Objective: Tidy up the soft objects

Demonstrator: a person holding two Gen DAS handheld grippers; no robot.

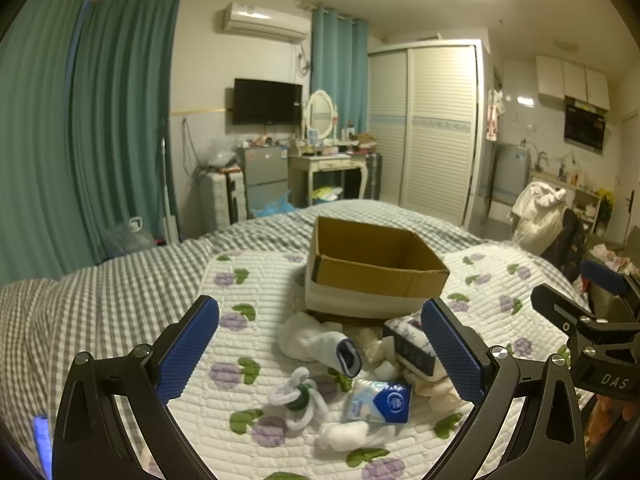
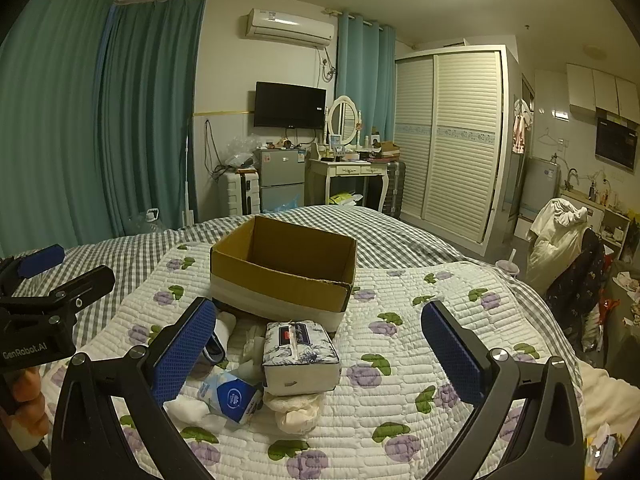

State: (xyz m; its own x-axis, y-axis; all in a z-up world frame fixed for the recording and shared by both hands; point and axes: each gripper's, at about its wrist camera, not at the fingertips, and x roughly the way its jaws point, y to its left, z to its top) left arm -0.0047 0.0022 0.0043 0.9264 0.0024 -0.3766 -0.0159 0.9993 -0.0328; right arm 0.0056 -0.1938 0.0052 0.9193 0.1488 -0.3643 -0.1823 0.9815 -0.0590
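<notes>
cardboard box (image 2: 284,268) on the quilt (image 2: 420,320) shows only bare inner walls; left gripper (image 1: 320,354) and right gripper (image 2: 320,354) both spread apart.

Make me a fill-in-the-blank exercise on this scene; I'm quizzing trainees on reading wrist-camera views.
1. The cardboard box on the bed stands open and looks ____ inside.
2. Both the left hand-held gripper and the right hand-held gripper have their jaws ____.
3. The floral tissue pack lies in front of the ____.
4. The quilt is printed with ____ flowers.

Missing words: empty; open; box; purple
</notes>
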